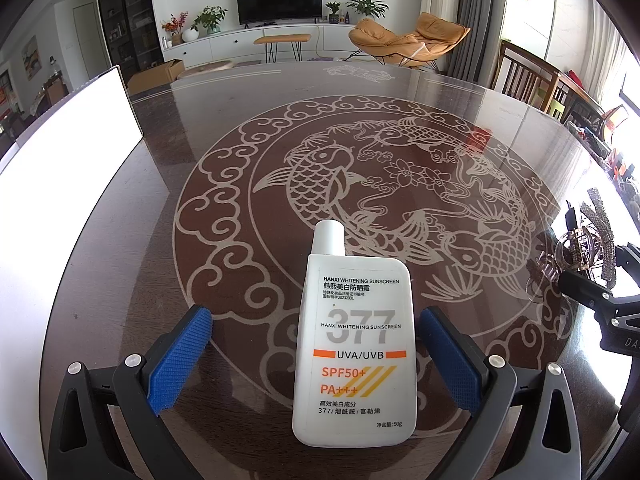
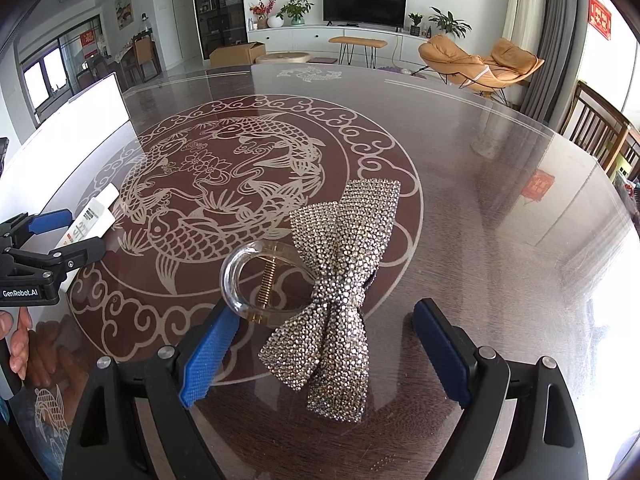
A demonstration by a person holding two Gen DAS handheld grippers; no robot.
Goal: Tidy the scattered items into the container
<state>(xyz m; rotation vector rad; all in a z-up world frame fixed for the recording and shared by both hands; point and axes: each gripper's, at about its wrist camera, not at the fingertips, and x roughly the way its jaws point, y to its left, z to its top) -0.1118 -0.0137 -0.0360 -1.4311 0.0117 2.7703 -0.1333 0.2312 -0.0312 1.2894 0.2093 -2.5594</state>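
Observation:
A white sunscreen bottle (image 1: 354, 344) lies flat on the dark glass table, cap pointing away, between the open blue-padded jaws of my left gripper (image 1: 316, 320); neither pad touches it. A rhinestone bow hair clip (image 2: 340, 292) with a clear plastic ring (image 2: 244, 280) lies between the open jaws of my right gripper (image 2: 326, 320). The ring is close to the left pad (image 2: 208, 356). The white container (image 1: 60, 160) stands at the left. In the right wrist view the left gripper (image 2: 72, 236) straddles the bottle (image 2: 96, 216). The hair clip also shows at the right edge of the left wrist view (image 1: 584, 240).
The table (image 2: 500, 200) is round, with a koi pattern under glass. The white container's wall (image 2: 72, 120) stands at its left side. Wooden chairs (image 2: 600, 128) stand at the right rim. A living room with a TV lies beyond.

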